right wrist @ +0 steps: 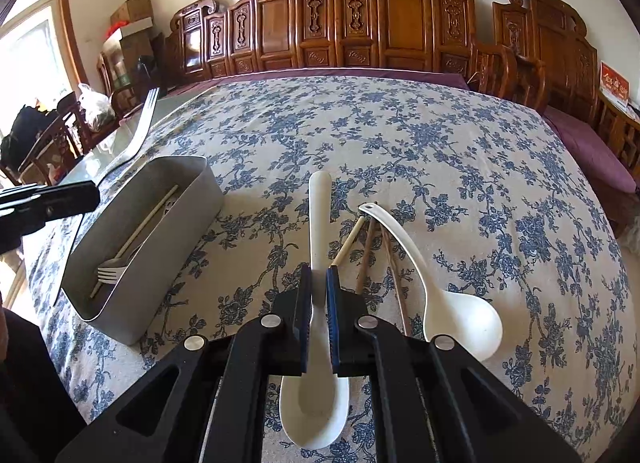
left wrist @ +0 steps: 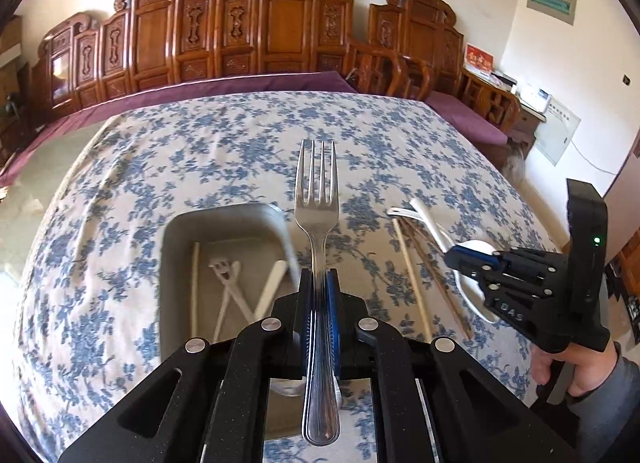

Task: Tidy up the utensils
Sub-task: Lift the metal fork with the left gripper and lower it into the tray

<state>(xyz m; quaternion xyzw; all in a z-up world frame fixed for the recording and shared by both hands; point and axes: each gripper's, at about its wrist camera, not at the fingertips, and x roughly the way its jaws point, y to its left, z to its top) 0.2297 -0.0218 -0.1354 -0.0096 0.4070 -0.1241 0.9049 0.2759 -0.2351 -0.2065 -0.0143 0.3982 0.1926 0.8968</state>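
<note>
Count, metal forks: two. One steel fork is clamped by its handle in your left gripper, tines pointing away from you, held in the air above the near right rim of the grey bin. The second fork lies inside that bin.

Count, white spoons: two. Your right gripper is clenched on the neck of one white spoon, bowl toward you below the jaws, handle pointing forward over the floral tablecloth. The other white spoon lies on the cloth just right of that gripper, bowl nearest you.

Count, loose sticks on the cloth: one pale chopstick and two brown chopsticks, lying between the two spoons.

Bin contents, further: one pale chopstick along its length; the left wrist view shows more pale items there, too blurred to count.

The bin sits left of your right gripper, well apart from the loose pile.
</note>
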